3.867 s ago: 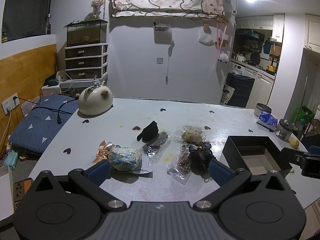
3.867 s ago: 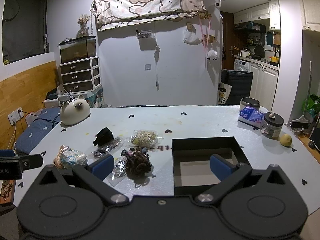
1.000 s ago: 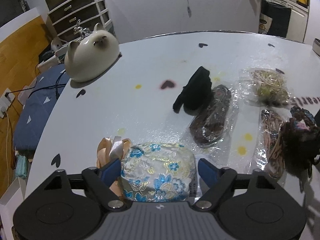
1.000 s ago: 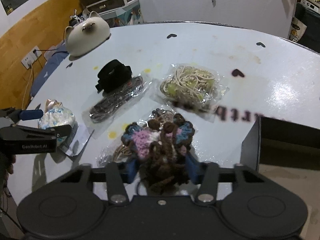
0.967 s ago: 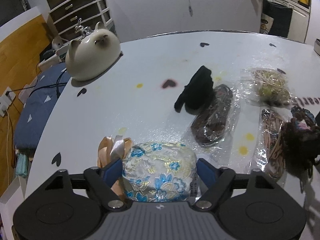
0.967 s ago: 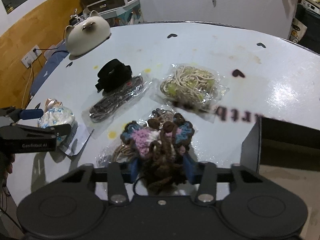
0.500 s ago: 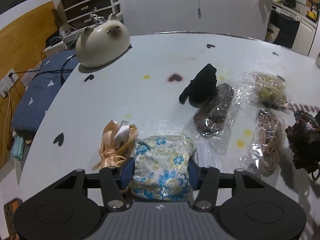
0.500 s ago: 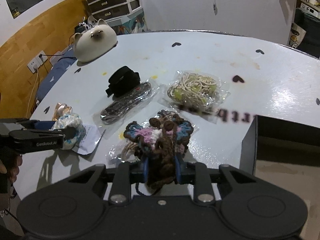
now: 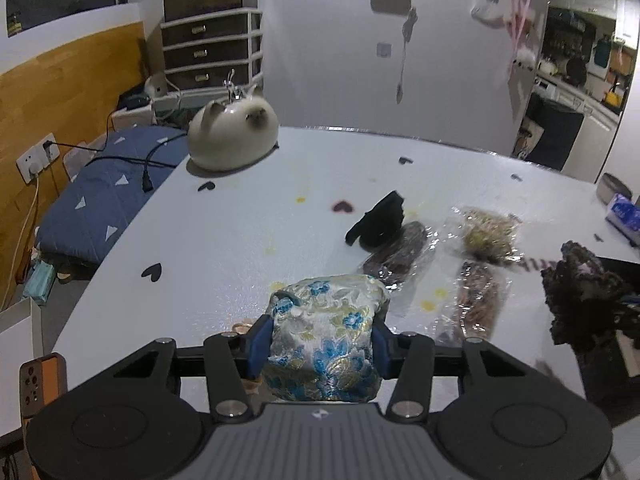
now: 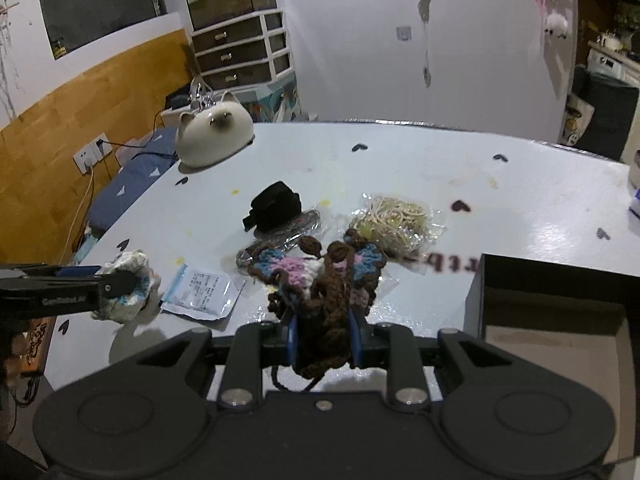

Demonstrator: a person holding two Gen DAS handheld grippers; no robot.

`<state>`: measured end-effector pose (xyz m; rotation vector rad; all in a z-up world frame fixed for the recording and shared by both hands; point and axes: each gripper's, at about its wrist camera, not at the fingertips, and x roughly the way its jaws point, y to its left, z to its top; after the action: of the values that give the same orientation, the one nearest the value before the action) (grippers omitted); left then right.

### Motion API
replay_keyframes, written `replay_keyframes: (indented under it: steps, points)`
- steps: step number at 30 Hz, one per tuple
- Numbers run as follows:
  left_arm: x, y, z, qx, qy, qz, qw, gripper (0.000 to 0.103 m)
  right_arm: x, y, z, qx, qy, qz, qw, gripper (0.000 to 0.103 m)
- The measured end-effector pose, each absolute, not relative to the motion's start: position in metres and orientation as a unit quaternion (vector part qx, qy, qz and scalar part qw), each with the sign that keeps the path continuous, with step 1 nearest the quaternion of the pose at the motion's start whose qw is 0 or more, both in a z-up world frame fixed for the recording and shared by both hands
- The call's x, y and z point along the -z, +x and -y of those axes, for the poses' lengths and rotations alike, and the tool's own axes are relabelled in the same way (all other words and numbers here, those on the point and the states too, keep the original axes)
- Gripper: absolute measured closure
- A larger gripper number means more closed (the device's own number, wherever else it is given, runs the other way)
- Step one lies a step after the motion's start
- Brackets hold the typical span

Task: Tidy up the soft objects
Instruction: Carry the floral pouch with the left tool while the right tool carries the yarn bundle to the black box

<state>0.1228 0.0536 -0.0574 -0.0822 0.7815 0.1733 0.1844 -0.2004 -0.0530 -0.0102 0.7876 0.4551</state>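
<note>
Left wrist view: the left tool [image 9: 318, 346] is pinching a floral brocade pouch [image 9: 326, 334], its blue pads [image 9: 259, 343] pressing on both sides and the jaws closing in on it. The pouch is hanging just above the near edge of the white surface [image 9: 248, 240]. Beyond it a black fabric piece [image 9: 378, 220] is lying against a bagged dark hair tie [image 9: 400, 254], with a bagged pale cord bundle [image 9: 488, 232] and another bagged brown bundle [image 9: 478, 300] to the right. A cat-shaped ceramic [image 9: 234, 138] is sitting at the far left corner.

Right wrist view: the right tool [image 10: 323, 340] is clamping a crocheted yarn piece [image 10: 324, 284] of brown, pink and blue, held above the surface beside the open black box [image 10: 556, 308]. At far left the left tool is holding the pouch in the air, near a flat printed packet [image 10: 202, 292].
</note>
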Motion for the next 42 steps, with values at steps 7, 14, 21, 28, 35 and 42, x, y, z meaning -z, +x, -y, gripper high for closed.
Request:
replay_keyframes:
  steps: [7, 14, 21, 28, 35, 42]
  points:
    - [0.053, 0.099, -0.046, -0.057, -0.032, -0.367, 0.928, 0.053, 0.048, 0.155, 0.204, -0.219, 0.012, -0.369, 0.903, 0.077]
    - [0.098, 0.089, -0.015, 0.022, -0.026, -0.422, 0.906, 0.052, 0.051, 0.126, 0.212, -0.197, 0.017, -0.374, 0.906, 0.077]
    - [0.124, 0.08, 0.009, 0.077, -0.012, -0.45, 0.89, 0.04, 0.06, 0.098, 0.233, -0.152, 0.02, -0.394, 0.906, 0.077]
    - [0.124, 0.074, 0.024, 0.112, -0.006, -0.445, 0.888, 0.029, 0.066, 0.077, 0.251, -0.121, 0.025, -0.408, 0.905, 0.077]
    - [0.12, 0.071, 0.028, 0.087, -0.002, -0.43, 0.898, 0.011, 0.066, 0.068, 0.261, -0.104, 0.033, -0.412, 0.905, 0.076]
    - [0.131, 0.084, 0.032, 0.086, 0.002, -0.458, 0.885, 0.011, 0.068, 0.069, 0.262, -0.109, 0.034, -0.417, 0.902, 0.076]
